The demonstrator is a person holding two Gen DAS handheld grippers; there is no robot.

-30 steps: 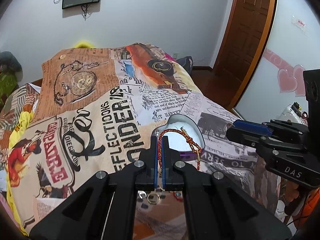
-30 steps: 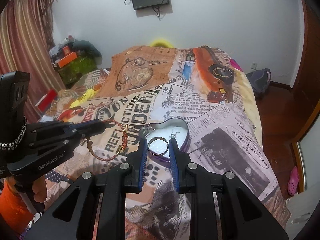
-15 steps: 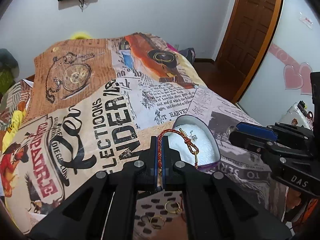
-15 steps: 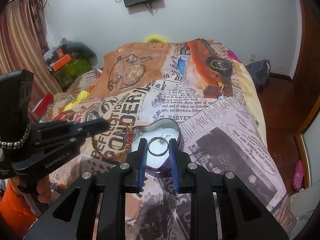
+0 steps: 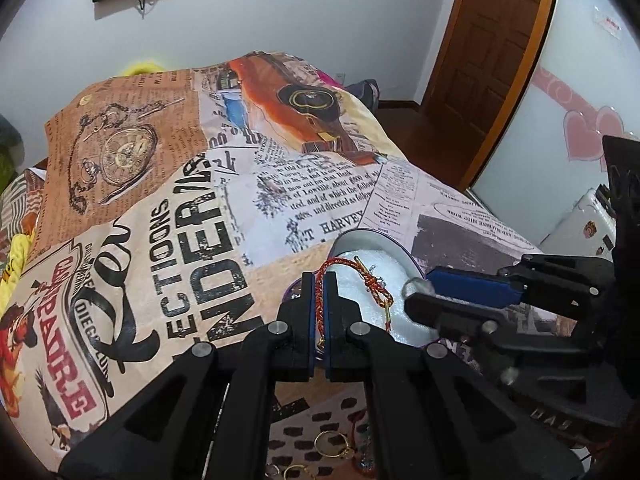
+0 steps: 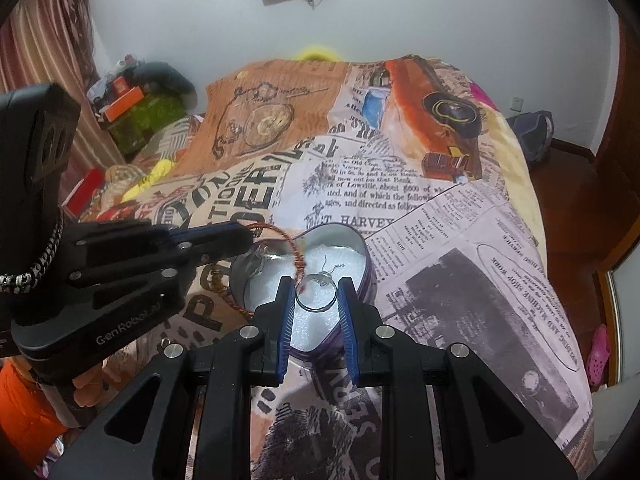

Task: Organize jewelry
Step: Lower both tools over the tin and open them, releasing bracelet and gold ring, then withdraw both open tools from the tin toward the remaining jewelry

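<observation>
1. Nearest, the right gripper (image 6: 316, 300) clamps a silver ring (image 6: 316, 293) between its fingers, above the tin.
2. Beside it, the left gripper (image 5: 319, 308) is closed on a red-and-gold cord bracelet (image 5: 362, 282).
3. Below both sits the heart-shaped tin (image 6: 362, 248), lined in white, on the printed bedspread (image 6: 460, 280).
4. Judged step: depositing; next, lower and release inside.
5. Loose rings (image 5: 330, 444) wait nearby.

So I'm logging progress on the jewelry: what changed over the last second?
Both grippers moved in over the heart tin: the left gripper brought the red cord bracelet above its white padding, and the right gripper carried the silver ring forward from the near edge to over the padding. Nothing was released; each is still clamped. The tin has not shifted on the bedspread.
</observation>
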